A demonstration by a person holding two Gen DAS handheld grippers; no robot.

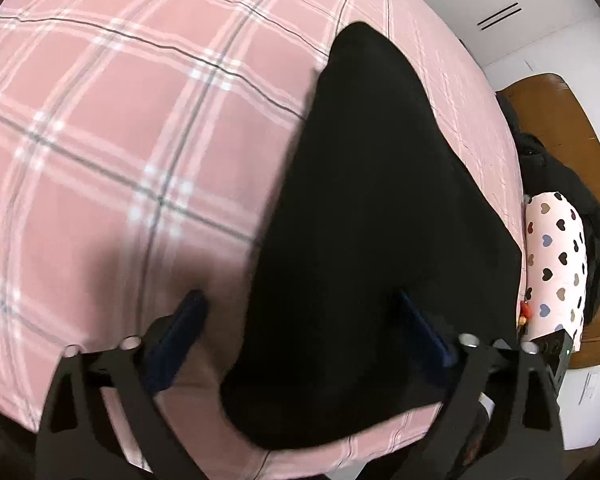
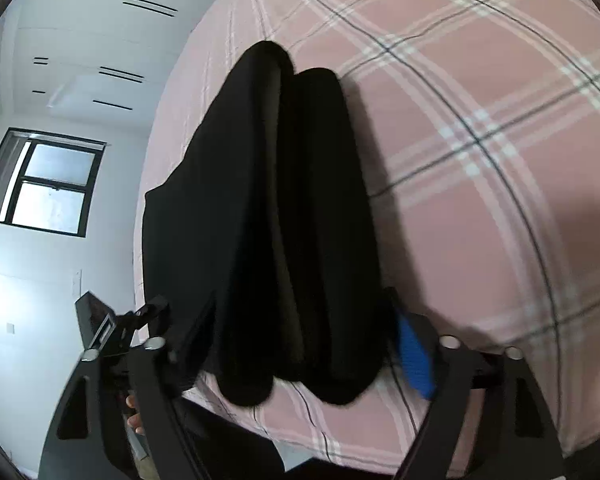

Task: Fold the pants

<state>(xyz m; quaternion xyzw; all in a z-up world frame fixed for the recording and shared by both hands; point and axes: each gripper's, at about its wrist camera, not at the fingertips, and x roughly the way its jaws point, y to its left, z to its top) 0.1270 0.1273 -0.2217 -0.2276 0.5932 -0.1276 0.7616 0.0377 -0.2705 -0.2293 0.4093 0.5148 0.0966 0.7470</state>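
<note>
- The black pants [image 1: 364, 248] lie on a bed covered by a pink plaid sheet [image 1: 120, 128], stretching lengthwise away from both sets of fingers toward the far side of the bed.
- In the right wrist view the pants [image 2: 284, 216] show as two long folds lying side by side and touching, their near rounded ends just ahead of the fingers.
- The left gripper [image 1: 300, 304] has its fingers spread wide apart and grasps nothing; the near end of the pants lies between them, closer to the right-hand finger [image 1: 424, 328], while the left-hand one sits over bare sheet.
- The right gripper [image 2: 304, 316] is likewise released, its fingers splayed to either side of the pants' near end; whether they touch the cloth cannot be told.
- Beyond the left gripper's right-hand finger, past the bed's edge, sits a heart-print cushion [image 1: 556, 256] against a dark garment [image 1: 568, 184] on a wooden surface [image 1: 580, 128].
- Left of the right gripper's fingers, a window [image 2: 48, 184] is set in a white wall.
</note>
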